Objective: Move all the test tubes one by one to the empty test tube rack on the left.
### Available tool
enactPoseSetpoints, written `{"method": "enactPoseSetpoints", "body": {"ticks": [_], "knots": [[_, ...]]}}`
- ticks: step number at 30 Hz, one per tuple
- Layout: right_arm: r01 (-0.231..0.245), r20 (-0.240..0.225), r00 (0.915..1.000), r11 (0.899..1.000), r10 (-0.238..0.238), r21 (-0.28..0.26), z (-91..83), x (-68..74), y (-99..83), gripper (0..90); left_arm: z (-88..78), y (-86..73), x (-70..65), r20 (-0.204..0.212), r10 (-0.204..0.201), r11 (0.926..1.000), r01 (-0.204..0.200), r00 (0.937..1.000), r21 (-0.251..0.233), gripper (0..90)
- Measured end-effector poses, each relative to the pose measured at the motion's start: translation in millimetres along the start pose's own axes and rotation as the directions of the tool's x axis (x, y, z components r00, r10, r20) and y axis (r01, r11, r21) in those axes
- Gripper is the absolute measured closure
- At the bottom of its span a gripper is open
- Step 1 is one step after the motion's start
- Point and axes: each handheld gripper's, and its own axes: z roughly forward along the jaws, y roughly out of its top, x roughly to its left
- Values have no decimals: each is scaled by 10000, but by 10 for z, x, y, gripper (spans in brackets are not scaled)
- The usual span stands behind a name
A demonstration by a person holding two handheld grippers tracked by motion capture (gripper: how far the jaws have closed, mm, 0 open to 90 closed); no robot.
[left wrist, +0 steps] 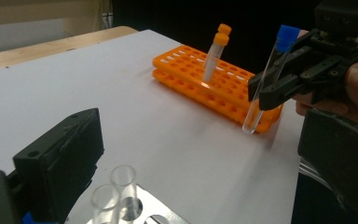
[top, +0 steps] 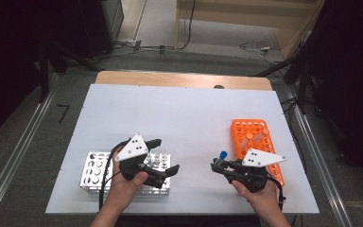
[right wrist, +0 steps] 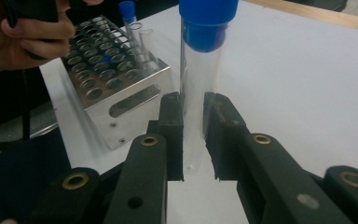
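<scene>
A clear test tube with a blue cap [right wrist: 198,88] is clamped upright between the narrowly set jaws of the right gripper [right wrist: 193,135], held above the white table [top: 179,118] just left of the orange rack [top: 253,142] at the near right. The left gripper [top: 163,156], jaws spread wide and holding nothing, is seen over the metal rack [top: 94,172] at the near left. In the orange rack, 1 orange-capped tube [left wrist: 214,56] is seated.
</scene>
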Motion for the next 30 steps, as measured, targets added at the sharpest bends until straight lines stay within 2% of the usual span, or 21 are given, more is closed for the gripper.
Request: {"method": "enactPoseSetpoints", "body": {"ticks": [5, 8, 14, 17, 21, 30], "knots": [[185, -291, 9994, 9998, -183, 65, 70, 85, 17, 746, 87, 1, -96, 82, 71, 10000, -72, 9999, 58, 71], [314, -432, 9986, 9995, -309, 103, 116, 143, 26, 746, 145, 6, -159, 102, 100, 9998, -102, 9999, 142, 139], [526, -700, 9963, 9983, -508, 239, 207, 243, 32, 746, 220, 6, -253, 538, 215, 9996, -224, 9983, 159, 278], [574, -808, 9952, 9980, -550, 274, 244, 277, 34, 746, 242, 7, -289, 983, 216, 9998, -218, 9949, 12, 364], [675, -951, 9934, 9971, -639, 352, 289, 328, 36, 746, 285, 7, -343, 1388, 399, 9991, -415, 9895, 87, 494], [873, -1254, 9888, 9952, -811, 450, 355, 411, 41, 746, 351, 10, -416, 2132, 560, 9976, -631, 9754, 268, 680]]}}
